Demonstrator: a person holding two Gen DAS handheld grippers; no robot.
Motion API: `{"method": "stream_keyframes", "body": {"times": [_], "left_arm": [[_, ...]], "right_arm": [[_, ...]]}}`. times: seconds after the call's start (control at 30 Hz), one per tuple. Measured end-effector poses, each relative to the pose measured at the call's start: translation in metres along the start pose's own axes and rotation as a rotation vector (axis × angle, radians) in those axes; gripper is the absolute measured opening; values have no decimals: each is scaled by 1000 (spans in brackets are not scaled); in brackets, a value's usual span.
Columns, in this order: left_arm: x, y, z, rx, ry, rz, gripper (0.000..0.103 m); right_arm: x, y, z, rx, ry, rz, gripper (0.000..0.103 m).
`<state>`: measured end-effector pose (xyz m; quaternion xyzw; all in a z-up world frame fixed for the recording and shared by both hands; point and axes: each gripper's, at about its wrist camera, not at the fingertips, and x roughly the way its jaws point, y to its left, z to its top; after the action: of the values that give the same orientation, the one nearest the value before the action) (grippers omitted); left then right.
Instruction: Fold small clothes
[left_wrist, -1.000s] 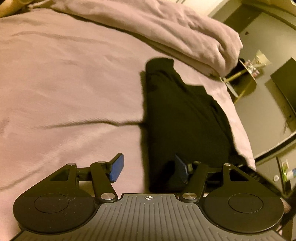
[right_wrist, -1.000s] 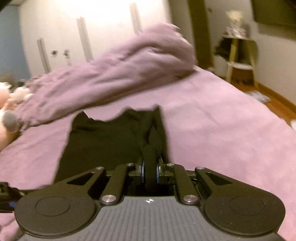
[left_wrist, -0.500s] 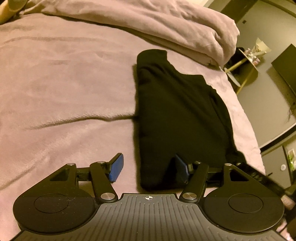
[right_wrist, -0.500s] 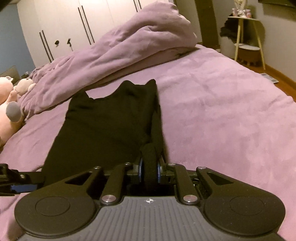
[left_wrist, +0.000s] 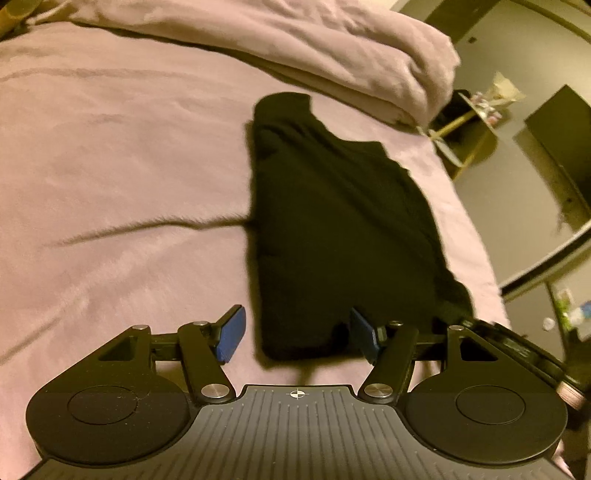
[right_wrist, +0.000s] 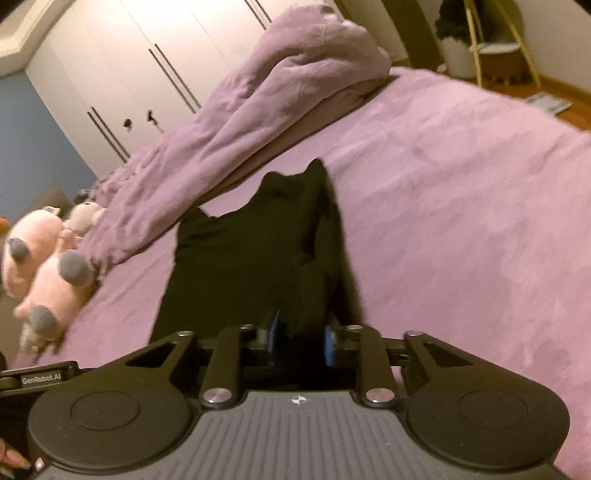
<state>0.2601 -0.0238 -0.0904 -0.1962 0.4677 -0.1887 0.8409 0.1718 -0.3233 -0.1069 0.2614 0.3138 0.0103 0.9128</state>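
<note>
A black top (left_wrist: 332, 229) lies folded lengthwise on the purple bed (left_wrist: 110, 166). The left tongs (left_wrist: 295, 334) are spread wide around its near corner. The right tongs (right_wrist: 300, 341) are parted, cloth between their blue pads.

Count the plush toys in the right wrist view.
2 visible. A pink plush pig with grey feet lies at the left edge of the purple bed cover; a paler plush toy sits behind it, against the bunched purple duvet. More may be hidden out of frame.

"GenRobot.AI" printed on left gripper (right_wrist: 40, 378) body.
</note>
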Motion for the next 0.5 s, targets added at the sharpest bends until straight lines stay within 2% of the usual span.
{"method": "stream_keyframes", "body": {"times": [0.1,0.17,0.27,0.43,0.5], "left_arm": [[-5,-2,-8,-14,19,-43,68],[-5,-5,-13,2,18,-46,68],[5,-13,-21,70,22,35,68],[20,-23,-21,153,-25,148,66],[22,-24,-20,182,-52,196,67]], "right_arm": [[3,-4,-1,16,10,12,15],[4,-12,0,79,16,48,14],[4,-27,1,203,24,100,13],[6,-41,-1,366,36,189,12],[8,-52,-4,488,42,278,12]]}}
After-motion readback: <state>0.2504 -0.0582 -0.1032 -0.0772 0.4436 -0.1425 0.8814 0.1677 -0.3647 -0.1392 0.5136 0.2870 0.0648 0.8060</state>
